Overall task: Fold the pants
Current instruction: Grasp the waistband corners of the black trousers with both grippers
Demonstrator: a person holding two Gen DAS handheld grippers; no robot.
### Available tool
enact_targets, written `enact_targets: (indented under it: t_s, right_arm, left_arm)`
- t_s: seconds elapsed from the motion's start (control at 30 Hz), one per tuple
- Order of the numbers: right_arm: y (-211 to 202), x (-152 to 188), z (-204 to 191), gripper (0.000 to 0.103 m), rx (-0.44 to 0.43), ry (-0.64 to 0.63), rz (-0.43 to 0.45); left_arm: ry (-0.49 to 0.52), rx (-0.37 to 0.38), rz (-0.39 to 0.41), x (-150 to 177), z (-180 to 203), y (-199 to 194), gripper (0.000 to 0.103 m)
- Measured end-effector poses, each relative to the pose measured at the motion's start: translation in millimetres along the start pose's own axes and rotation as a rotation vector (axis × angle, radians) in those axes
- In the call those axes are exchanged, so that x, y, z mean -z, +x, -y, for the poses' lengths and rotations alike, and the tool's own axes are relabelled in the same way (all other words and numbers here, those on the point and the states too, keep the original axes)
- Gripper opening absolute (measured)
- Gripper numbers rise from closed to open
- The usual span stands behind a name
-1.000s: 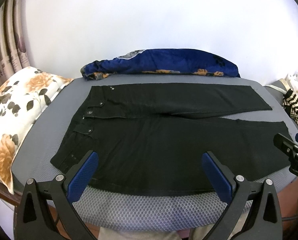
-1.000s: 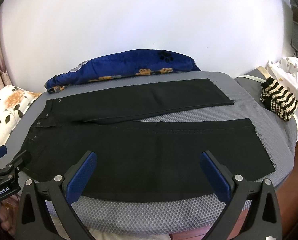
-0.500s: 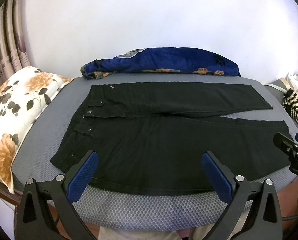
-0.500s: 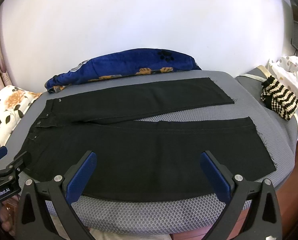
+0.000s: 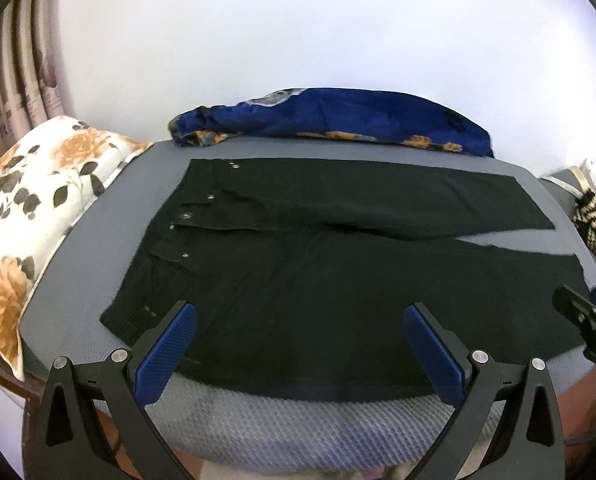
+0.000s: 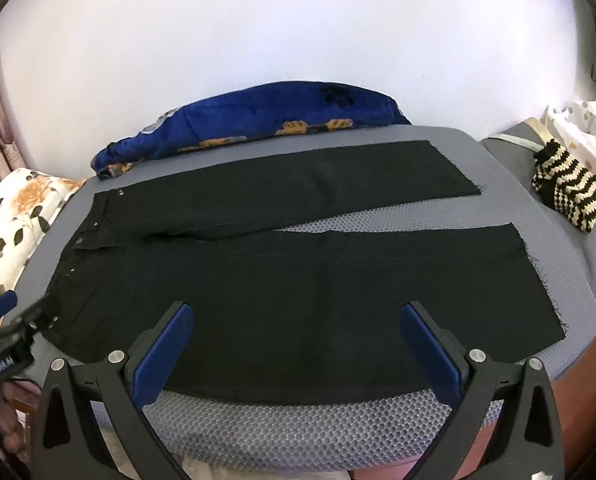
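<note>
Black pants [image 5: 317, 264] lie flat on a grey mesh pad [image 5: 298, 428], waistband to the left, both legs spread to the right with a narrow gap between them. The pants also show in the right wrist view [image 6: 298, 280]. My left gripper [image 5: 298, 352] is open and empty, hovering over the near edge of the near leg by the waist. My right gripper [image 6: 296, 352] is open and empty over the near leg's front edge. Each gripper shows at the edge of the other's view.
A blue floral blanket [image 5: 337, 120] lies along the pad's far edge against a white wall. A floral pillow [image 5: 30, 208] sits at the left. A striped knit item [image 6: 569, 196] lies at the right. The grey pad [image 6: 298, 436] ends close in front.
Both grippers have shifted slightly; the view has barely changed. The pants have not moved.
</note>
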State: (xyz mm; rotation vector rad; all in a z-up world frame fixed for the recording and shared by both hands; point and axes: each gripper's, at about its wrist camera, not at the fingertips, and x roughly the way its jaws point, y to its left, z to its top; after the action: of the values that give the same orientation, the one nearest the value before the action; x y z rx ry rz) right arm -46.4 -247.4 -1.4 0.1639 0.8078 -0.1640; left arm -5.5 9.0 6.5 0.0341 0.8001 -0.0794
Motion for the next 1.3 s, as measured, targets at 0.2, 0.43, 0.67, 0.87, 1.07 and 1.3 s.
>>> enact_targets:
  t_s: [0.2,0.43,0.67,0.87,1.07,1.3]
  right_arm:
    - [20.0,-14.6,8.1,0.103,-0.018,0.056,-0.068]
    - [48.5,-52.2,2.3,0.103,-0.116,0.001,-0.044]
    - [96.8,-99.3,-4.6,0.103,-0.250,0.057,-0.109]
    - [137.9,-122.8,-20.4,0.103,-0.273,0.117,-0.132]
    - [176.7,-119.7,-41.7,0.103,-0.248,0.101,-0.203]
    - [208.4,-114.2,-59.5,0.103,-0.233,0.076,-0.262]
  left_arm:
    - [-0.087,-0.043,0.000,-37.2,-47.4,19.2,0.102]
    - [-0.219,0.019,-0.017,-98.9,-133.5,61.9,0.097]
    - [-0.281,0.120,-0.064,-145.3,-202.6,136.6,0.075]
    - [-0.416,0.357,-0.205,-162.0,-240.7,223.7,0.052]
    - [-0.518,0.475,-0.309,-162.3,-262.8,293.2,0.047]
    - [-0.597,0.618,-0.356,-162.2,-270.9,331.8,0.034]
